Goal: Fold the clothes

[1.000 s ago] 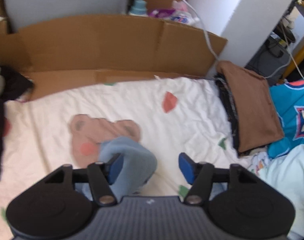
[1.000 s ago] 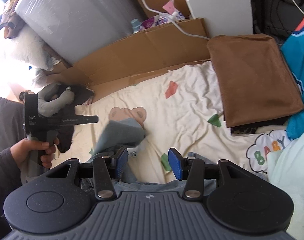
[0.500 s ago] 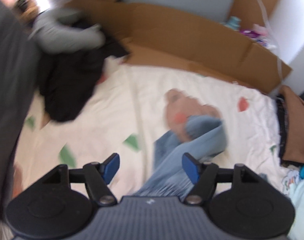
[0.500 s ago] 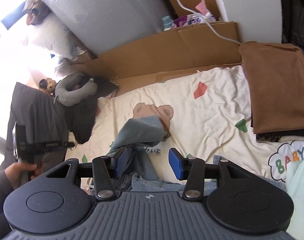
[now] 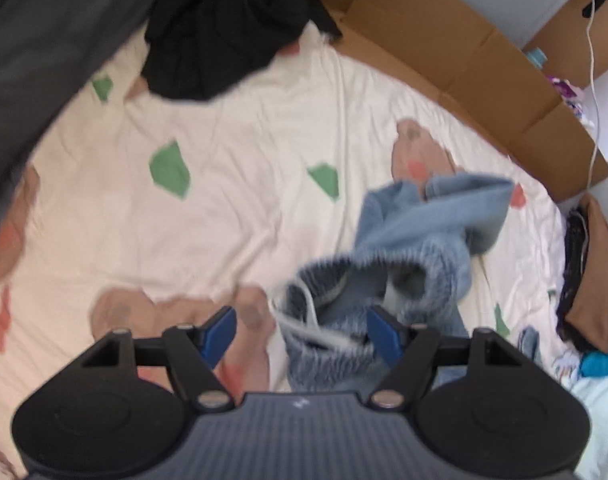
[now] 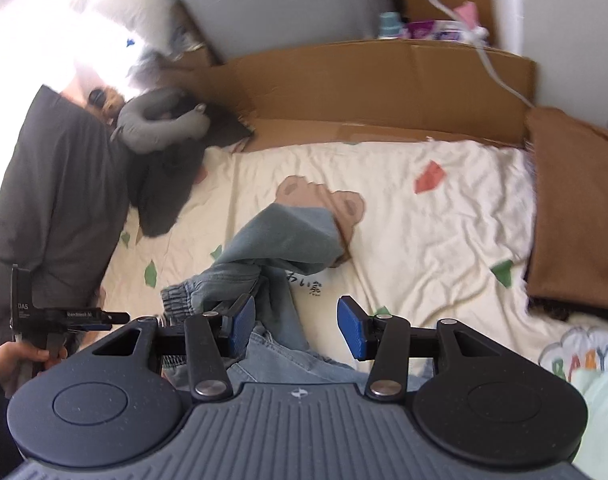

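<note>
left gripper (image 5: pixel 302 330) opening, empty | jeans (image 5: pixel 388 264) waistband between pads | right gripper (image 6: pixel 296 328) half-open, empty

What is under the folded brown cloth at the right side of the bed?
Under the brown cloth a stack of dark folded garments shows at its edge, resting on the cream printed sheet. How many pieces the stack holds, and what they are, is covered.

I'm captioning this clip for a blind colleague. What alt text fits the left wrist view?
The left gripper, jaws opening, hangs over crumpled light blue jeans on a cream bedsheet printed with bears and green shapes; the elastic waistband sits between its blue pads, not pinched. Dark clothing and a cardboard sheet lie beyond.
</note>
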A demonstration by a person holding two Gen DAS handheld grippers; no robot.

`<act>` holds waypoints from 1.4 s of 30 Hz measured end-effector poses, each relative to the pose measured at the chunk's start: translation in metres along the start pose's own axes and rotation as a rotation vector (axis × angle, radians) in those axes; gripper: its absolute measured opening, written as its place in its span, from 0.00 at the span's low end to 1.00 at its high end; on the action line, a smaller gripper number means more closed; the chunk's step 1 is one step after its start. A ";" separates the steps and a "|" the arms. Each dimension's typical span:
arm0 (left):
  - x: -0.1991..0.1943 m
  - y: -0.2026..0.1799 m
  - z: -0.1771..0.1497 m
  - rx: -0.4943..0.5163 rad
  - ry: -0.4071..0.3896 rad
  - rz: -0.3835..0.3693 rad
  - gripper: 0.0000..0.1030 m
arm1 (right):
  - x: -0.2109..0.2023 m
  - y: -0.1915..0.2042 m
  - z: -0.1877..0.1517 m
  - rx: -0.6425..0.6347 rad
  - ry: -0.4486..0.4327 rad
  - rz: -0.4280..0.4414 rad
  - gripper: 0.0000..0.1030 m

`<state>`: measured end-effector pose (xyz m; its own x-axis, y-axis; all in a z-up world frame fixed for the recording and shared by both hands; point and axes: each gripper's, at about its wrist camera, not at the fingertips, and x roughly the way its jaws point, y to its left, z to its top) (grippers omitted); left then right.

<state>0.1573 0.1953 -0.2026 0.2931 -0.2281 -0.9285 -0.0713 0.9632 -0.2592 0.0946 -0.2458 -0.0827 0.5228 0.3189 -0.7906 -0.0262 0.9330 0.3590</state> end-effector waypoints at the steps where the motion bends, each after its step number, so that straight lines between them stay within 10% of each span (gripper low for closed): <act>1: 0.004 0.001 -0.008 -0.005 0.009 -0.011 0.72 | 0.007 0.005 0.000 -0.023 0.010 0.007 0.51; 14: 0.056 0.004 -0.051 -0.096 0.000 -0.069 0.70 | 0.163 0.037 -0.038 -0.120 0.191 0.180 0.52; 26: 0.085 0.030 -0.049 -0.270 0.040 -0.166 0.75 | 0.245 0.066 -0.069 -0.302 0.267 0.117 0.55; 29: 0.094 0.031 -0.047 -0.270 0.064 -0.185 0.52 | 0.254 0.065 -0.074 -0.286 0.318 0.099 0.50; 33: 0.103 0.031 -0.035 -0.264 0.075 -0.152 0.22 | 0.255 0.074 -0.085 -0.353 0.358 0.078 0.15; 42: 0.085 0.008 0.016 -0.145 -0.006 -0.137 0.13 | 0.198 0.087 -0.071 -0.279 0.222 0.133 0.09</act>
<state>0.1972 0.1859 -0.2796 0.3156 -0.3543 -0.8803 -0.1668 0.8925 -0.4190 0.1351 -0.0900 -0.2429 0.3029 0.4397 -0.8455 -0.3284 0.8810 0.3405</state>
